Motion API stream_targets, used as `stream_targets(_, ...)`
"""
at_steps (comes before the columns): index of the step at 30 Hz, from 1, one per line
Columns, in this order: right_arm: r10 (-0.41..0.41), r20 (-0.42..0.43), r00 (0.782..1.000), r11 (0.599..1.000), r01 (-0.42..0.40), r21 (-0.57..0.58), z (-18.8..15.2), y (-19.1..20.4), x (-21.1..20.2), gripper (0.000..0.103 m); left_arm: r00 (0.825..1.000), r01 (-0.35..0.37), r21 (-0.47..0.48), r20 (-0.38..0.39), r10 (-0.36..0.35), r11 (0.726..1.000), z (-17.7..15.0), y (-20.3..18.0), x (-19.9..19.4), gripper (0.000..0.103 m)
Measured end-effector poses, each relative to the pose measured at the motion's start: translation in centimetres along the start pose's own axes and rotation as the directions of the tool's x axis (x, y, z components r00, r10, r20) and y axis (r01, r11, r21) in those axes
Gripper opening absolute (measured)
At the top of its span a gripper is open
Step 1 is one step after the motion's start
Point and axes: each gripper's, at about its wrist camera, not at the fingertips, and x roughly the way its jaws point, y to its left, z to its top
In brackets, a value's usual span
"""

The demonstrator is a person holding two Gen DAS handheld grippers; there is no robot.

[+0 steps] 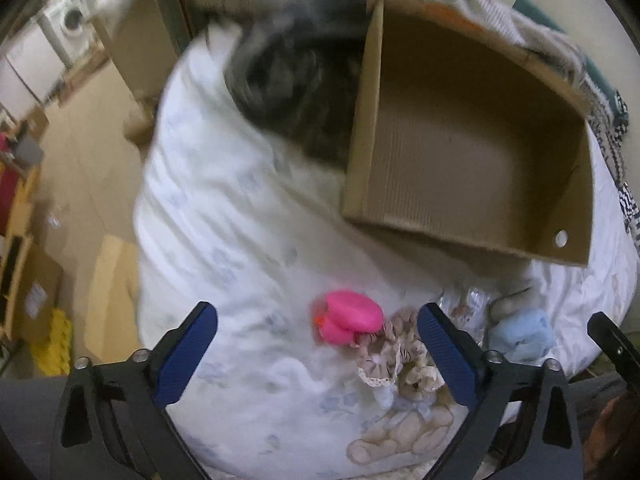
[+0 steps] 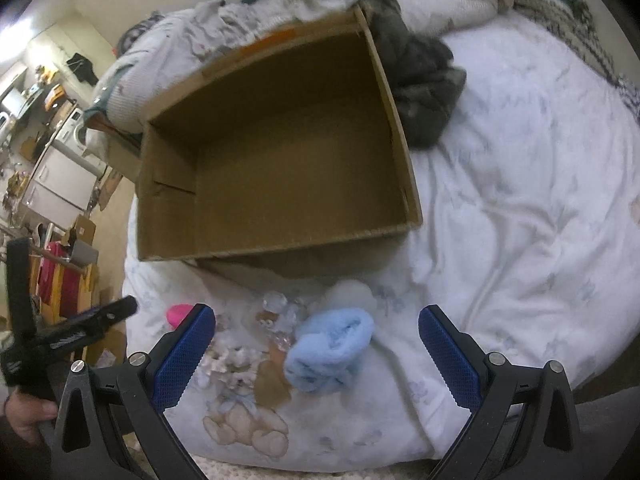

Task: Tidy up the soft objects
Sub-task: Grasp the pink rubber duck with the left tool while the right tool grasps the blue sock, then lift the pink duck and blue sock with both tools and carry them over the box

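A bed w/ white quilt (image 2: 520, 208), teddy-bear print. Directly on it: open cardboard box (image 2: 280, 148) beyond the jaws; dark garment (image 2: 424, 80) touching box's right wall; light blue soft item (image 2: 328, 352) between right jaws; pink item (image 1: 352, 316) and beige frilly fabric (image 1: 392, 352) between left jaws.

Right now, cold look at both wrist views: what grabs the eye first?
The big open cardboard box, empty, sits on the white bedding and fills the middle of both views. In front of it lies a small clutter: a hot-pink toy ahead of the left gripper and a fluffy light-blue item between the right gripper's open jaws.
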Motion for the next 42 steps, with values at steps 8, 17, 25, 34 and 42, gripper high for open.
stream_targets(8, 0.087, -0.091, 0.992, 0.99, -0.076, 0.123, -0.2, -2.9, 2.2, 0.103, 0.995, 0.026, 0.029, -0.096, -0.023, 0.999, -0.5, -1.4, 4.4, 0.084)
stream_targets(17, 0.137, -0.279, 0.95, 0.982, -0.092, 0.166, -1.3, -2.3, 7.3, 0.057, 0.987, 0.077, 0.011, -0.146, -0.074, 0.997, -0.2, -1.9, 7.9, 0.05)
stream_targets(25, 0.119, -0.254, 0.96, 0.99, -0.094, 0.109, -1.3, -1.5, 6.4, 0.022, 0.985, 0.096, -0.006, -0.142, -0.096, 0.995, 0.0, -1.0, 7.6, 0.049)
stream_targets(34, 0.229, -0.151, 0.962, 0.973, -0.225, 0.044, -1.8, -0.8, 2.0, 0.02, 0.996, 0.092, -0.056, 0.008, -0.092, 0.994, -0.5, 0.7, 2.2, 0.049)
stream_targets(42, 0.329, -0.053, 0.943, 0.944, -0.33, -0.023, -1.0, 0.8, -1.3, 0.02, 0.996, 0.062, -0.041, 0.074, -0.059, 0.997, -1.4, 1.0, -1.0, 0.049)
